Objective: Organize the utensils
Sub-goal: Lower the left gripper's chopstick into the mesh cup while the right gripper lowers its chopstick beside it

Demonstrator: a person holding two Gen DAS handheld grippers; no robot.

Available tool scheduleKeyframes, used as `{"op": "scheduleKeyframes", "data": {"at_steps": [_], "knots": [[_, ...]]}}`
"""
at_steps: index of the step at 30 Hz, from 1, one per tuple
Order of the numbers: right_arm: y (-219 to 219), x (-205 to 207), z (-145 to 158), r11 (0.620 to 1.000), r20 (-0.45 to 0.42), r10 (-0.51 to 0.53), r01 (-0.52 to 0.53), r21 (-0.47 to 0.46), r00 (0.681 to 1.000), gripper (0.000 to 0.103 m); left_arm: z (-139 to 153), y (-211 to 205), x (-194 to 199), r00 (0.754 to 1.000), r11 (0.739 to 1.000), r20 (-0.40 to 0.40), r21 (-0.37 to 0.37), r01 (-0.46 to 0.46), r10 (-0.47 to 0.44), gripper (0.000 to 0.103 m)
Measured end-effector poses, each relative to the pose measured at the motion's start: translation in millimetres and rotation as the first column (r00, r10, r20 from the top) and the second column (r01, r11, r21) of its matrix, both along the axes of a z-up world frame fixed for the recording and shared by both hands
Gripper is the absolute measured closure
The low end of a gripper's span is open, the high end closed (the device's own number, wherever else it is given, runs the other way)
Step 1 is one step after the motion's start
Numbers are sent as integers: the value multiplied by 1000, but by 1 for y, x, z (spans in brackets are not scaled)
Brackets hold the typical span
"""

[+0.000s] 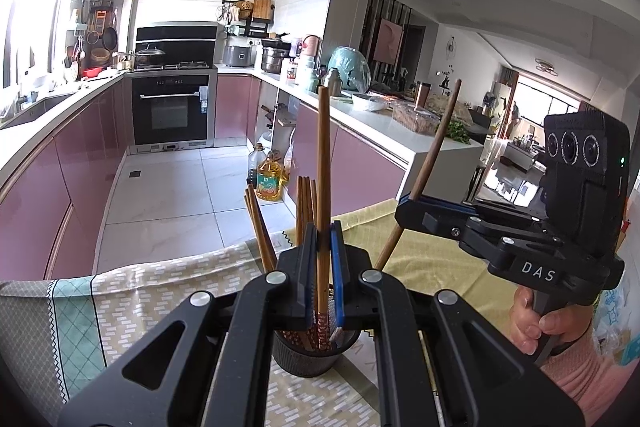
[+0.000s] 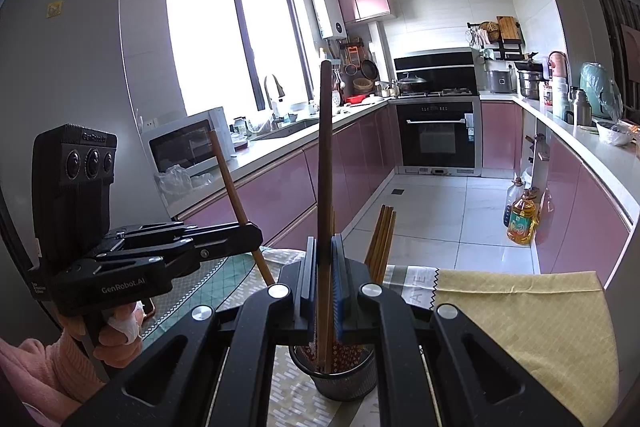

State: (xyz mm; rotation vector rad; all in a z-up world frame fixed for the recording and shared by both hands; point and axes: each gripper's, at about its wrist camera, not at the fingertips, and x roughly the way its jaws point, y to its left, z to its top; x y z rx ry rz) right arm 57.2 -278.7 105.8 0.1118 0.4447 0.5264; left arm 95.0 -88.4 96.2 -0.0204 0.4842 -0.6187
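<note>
My left gripper (image 1: 323, 227) is shut on a light brown chopstick (image 1: 324, 147) that stands upright, its patterned lower end inside a black mesh holder (image 1: 308, 359) on the table. Several other chopsticks (image 1: 304, 203) lean in the holder. To the right, my right gripper (image 1: 404, 205) is shut on a darker chopstick (image 1: 440, 147) that slants toward the holder. In the right wrist view, the right gripper (image 2: 323, 243) clamps that dark chopstick (image 2: 325, 147) upright, its tip in the holder (image 2: 340, 383). The left gripper (image 2: 254, 231) appears at left with its chopstick (image 2: 226, 171).
A patterned tablecloth (image 1: 160, 279) and a yellow cloth (image 2: 520, 315) cover the table, whose far edge drops to the tiled kitchen floor. Oil bottles (image 1: 269, 179) stand on the floor by pink cabinets. A hand (image 1: 532, 323) grips the right gripper's handle.
</note>
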Motion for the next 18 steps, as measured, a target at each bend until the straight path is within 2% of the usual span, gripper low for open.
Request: {"op": "scheduleKeyframes", "data": {"at_steps": [18], "knots": [[2,14,-6,1000,-29,-8,7,-16,1000,97,-4,-5,4,1000,1000,-27,26,4,-3,96]]}}
